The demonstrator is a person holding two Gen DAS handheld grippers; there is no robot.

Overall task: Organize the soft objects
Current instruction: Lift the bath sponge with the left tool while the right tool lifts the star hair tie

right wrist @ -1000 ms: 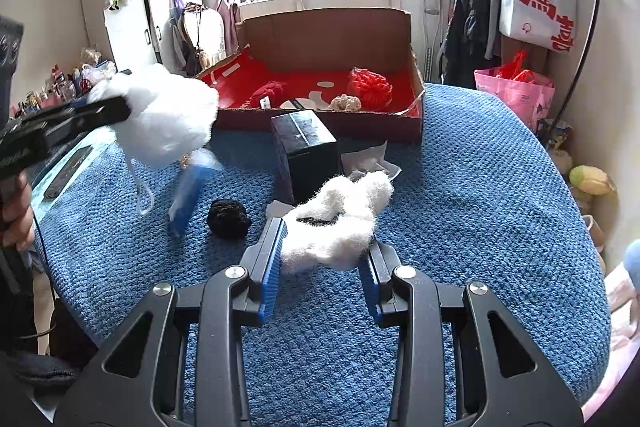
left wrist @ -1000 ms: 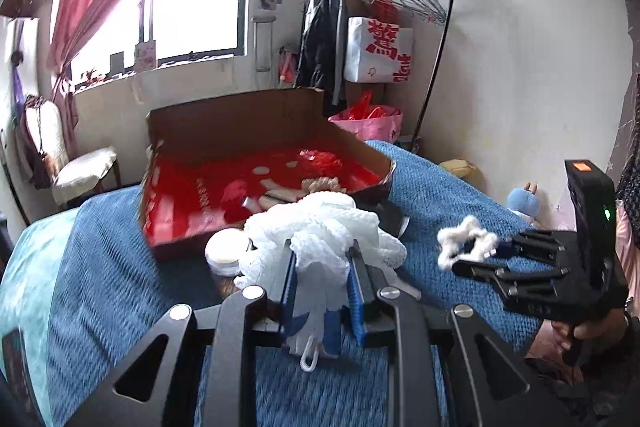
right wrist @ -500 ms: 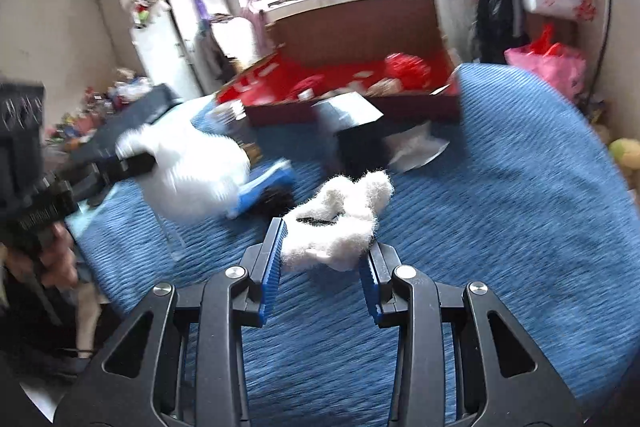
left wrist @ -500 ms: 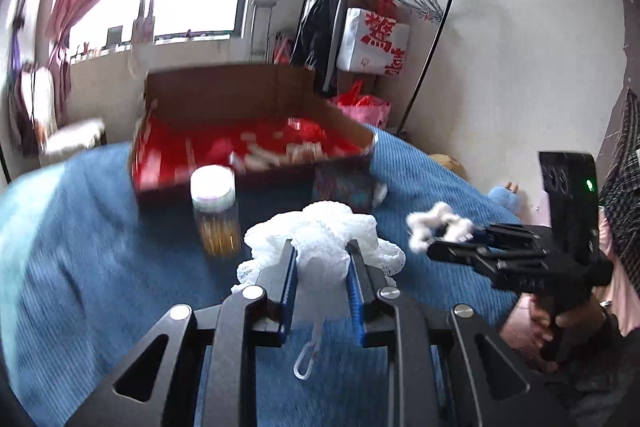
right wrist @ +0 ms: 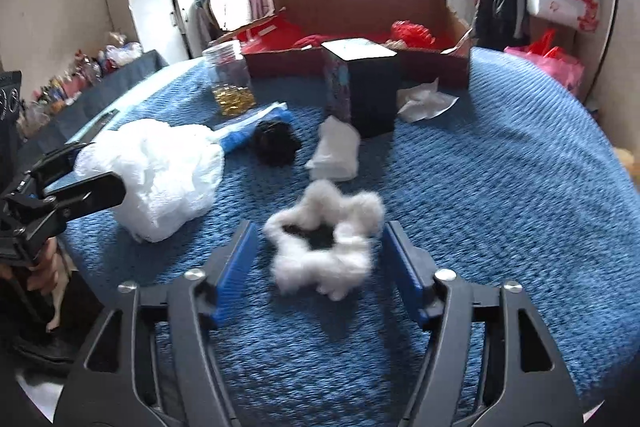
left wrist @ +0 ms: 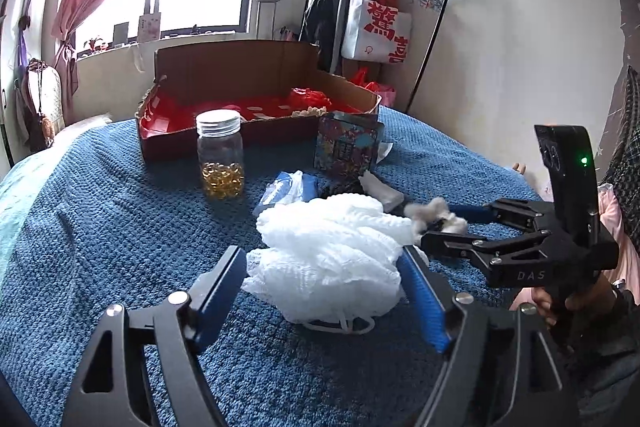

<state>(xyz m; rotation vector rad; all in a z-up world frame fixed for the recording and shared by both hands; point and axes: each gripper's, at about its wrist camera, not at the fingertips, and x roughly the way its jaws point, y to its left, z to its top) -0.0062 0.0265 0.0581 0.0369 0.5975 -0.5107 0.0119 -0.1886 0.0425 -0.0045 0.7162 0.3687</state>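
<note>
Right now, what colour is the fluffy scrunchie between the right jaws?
White; the scrunchie shows best in the right wrist view.

The letters "DAS" stand in pale print on the black body of the right gripper (left wrist: 450, 227), seen from the left wrist camera. A white bag (left wrist: 376, 33) hanging on the clothes rack carries large red Chinese characters, of which "惊喜" can be read. No other text is legible.

One white mesh puff (left wrist: 332, 251), one fluffy scrunchie (right wrist: 326, 247), one jar (left wrist: 220, 155), one cardboard tray (left wrist: 256, 67).
</note>
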